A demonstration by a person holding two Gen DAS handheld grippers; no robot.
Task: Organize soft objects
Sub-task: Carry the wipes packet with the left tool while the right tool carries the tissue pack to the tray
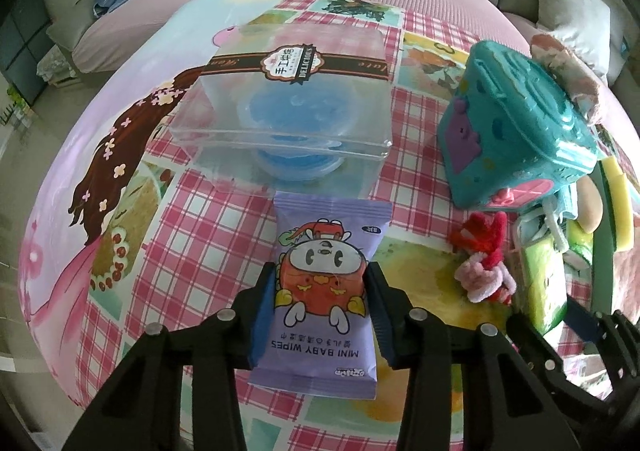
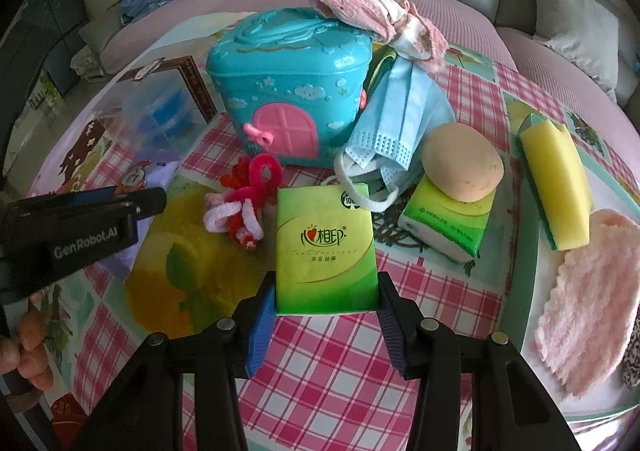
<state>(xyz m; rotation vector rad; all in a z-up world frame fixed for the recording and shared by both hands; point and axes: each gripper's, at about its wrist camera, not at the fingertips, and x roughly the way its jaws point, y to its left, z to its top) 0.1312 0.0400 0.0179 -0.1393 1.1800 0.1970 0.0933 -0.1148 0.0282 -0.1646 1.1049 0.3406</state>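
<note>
My left gripper [image 1: 320,283] is shut on a purple pack of mini baby wipes [image 1: 324,291], held just in front of a clear plastic box [image 1: 296,107] with a blue item inside. My right gripper [image 2: 327,295] is shut on a green tissue pack [image 2: 326,247]. Ahead of it lie a red and pink pipe-cleaner bundle [image 2: 244,203], a blue face mask [image 2: 396,123], a second green tissue pack [image 2: 448,219] with a beige puff [image 2: 464,167] on it, a yellow sponge [image 2: 556,179] and a pink cloth [image 2: 592,295].
A teal toy house box [image 2: 292,91] stands in the middle with a pink lace cloth [image 2: 376,19] on top. The left gripper's body [image 2: 80,223] shows at the left of the right wrist view. A checked cloth [image 2: 328,347] covers the round table. Sofa cushions lie behind.
</note>
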